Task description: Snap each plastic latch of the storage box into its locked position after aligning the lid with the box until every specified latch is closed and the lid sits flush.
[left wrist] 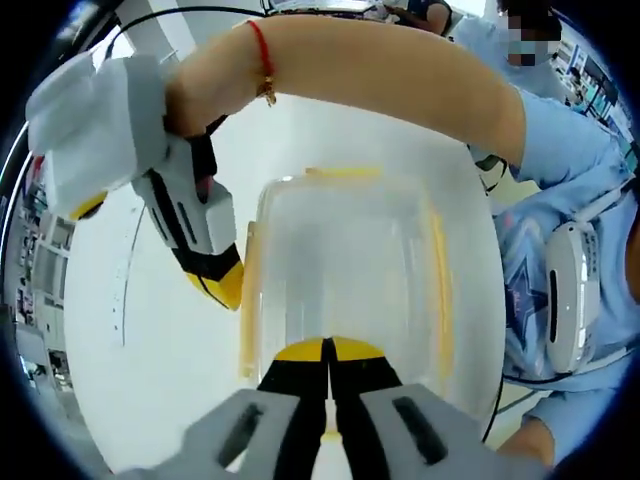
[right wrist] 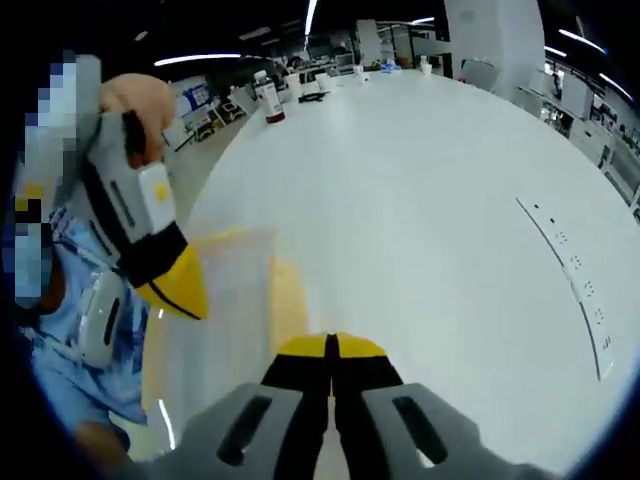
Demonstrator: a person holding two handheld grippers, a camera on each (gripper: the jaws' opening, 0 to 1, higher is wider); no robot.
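— Now where's the storage box [left wrist: 350, 290]?

— On the white bench [right wrist: 420, 200], lid [left wrist: 345, 255] on, under my left hand-held gripper [left wrist: 328, 352], jaws closed on nothing. My right hand-held gripper [left wrist: 222, 285], closed and empty too, sits by the left yellow latch [left wrist: 246, 300].

— Best approach?

— Probably press squarely on each latch, lid held flush.

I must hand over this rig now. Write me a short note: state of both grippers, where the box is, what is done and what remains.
Left gripper: jaws shut, empty, tips resting at the near edge of the lid.
Right gripper: jaws shut, empty, at the side of the storage box.
The box stands on the white table, lid on top; yellow latches run along its sides.
Done: lid appears placed.
Left: whether any latch is locked cannot be told; check each and snap it.
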